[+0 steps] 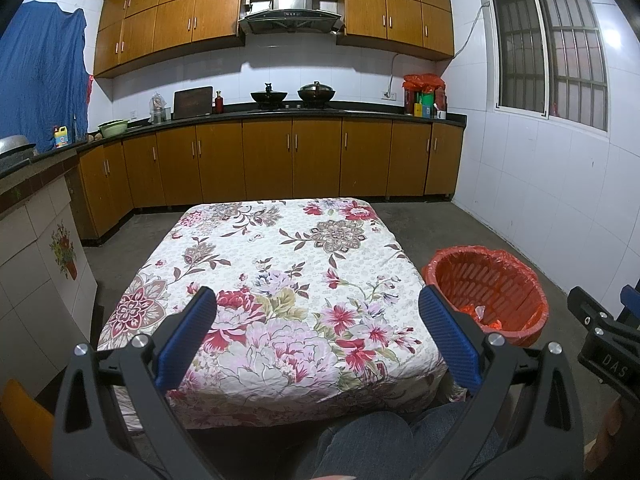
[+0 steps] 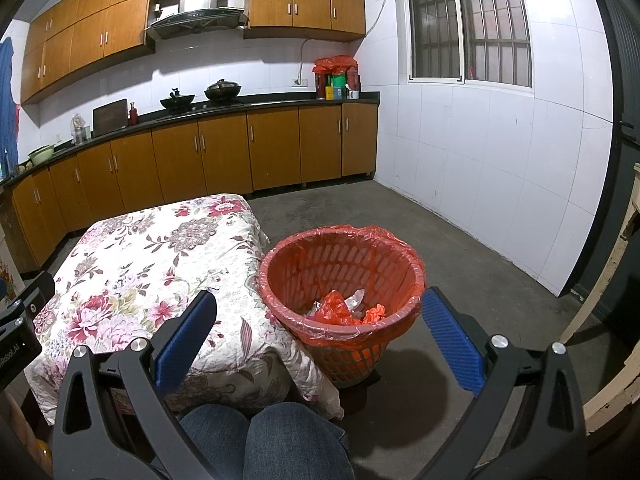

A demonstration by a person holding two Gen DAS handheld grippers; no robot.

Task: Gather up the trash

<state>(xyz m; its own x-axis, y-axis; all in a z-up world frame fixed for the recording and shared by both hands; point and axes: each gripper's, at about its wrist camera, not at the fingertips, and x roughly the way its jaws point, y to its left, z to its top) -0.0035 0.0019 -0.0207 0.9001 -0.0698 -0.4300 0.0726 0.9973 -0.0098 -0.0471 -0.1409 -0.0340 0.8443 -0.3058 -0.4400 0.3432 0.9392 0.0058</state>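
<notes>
Bin just right of table; trash inside bin; counter behind table

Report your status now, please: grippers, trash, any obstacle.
Left gripper open, empty. Right gripper open, empty. Trash lies in red-lined basket beside table. No obstacle seen.

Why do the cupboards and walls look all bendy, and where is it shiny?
Left wrist view: the fisheye lens bows the wall cabinets and darkens the corners. Right wrist view: the window wall curves too, glare shines on its tiles, and the basket casts a dark shadow.
</notes>
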